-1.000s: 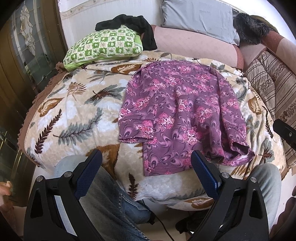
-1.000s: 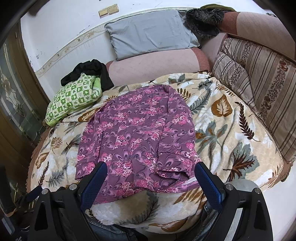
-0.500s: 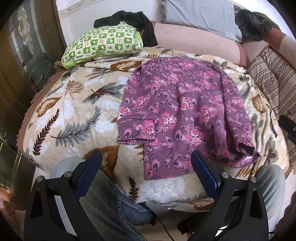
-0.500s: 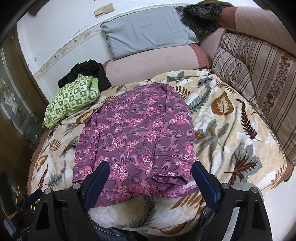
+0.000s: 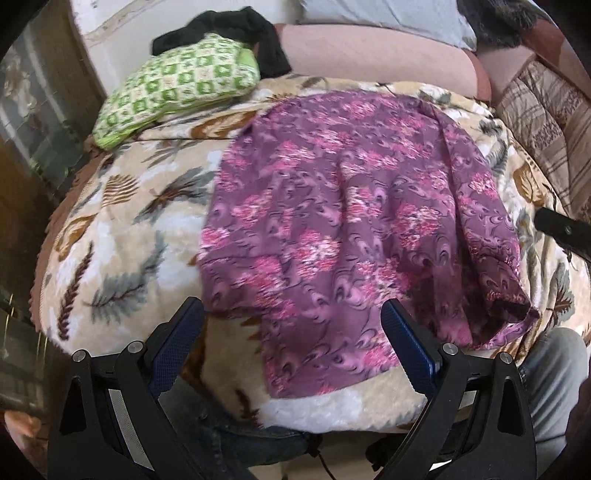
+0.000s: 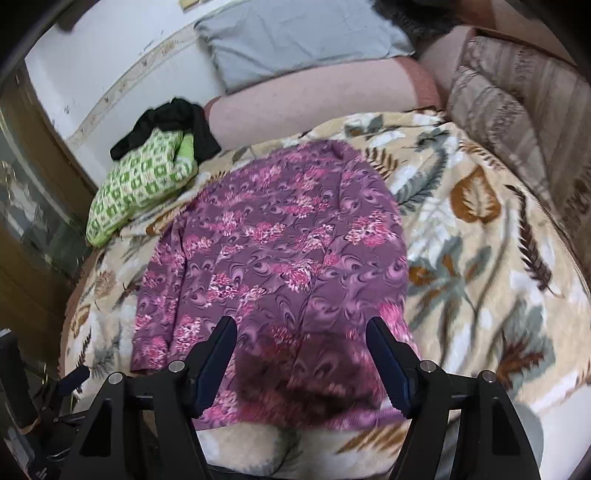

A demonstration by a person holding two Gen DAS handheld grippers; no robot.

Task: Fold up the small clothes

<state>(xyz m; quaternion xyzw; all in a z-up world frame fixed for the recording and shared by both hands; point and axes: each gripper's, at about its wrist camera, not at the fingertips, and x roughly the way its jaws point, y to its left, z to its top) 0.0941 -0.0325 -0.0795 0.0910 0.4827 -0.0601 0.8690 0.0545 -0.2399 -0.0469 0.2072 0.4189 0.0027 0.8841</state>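
A purple floral long-sleeved top (image 5: 351,221) lies flat on the leaf-print blanket (image 5: 122,240), with both sleeves folded in over its body. It also shows in the right wrist view (image 6: 280,266). My left gripper (image 5: 291,328) is open and empty, just above the top's near hem on its left half. My right gripper (image 6: 301,343) is open and empty, low over the near right part of the top, casting a shadow on it. The tip of the right gripper (image 5: 561,230) shows at the right edge of the left wrist view.
A green checked pillow (image 5: 177,81) with a black garment (image 5: 236,33) behind it lies at the back left. A grey pillow (image 6: 295,40) and pink bolster (image 6: 314,96) line the back. A striped cushion (image 6: 517,110) is at the right. My jeans-clad knees (image 5: 554,369) are below the bed edge.
Both grippers have moved forward and down towards the top's near hem. The top looks larger in both views. The jaws stay open and the top has not moved.
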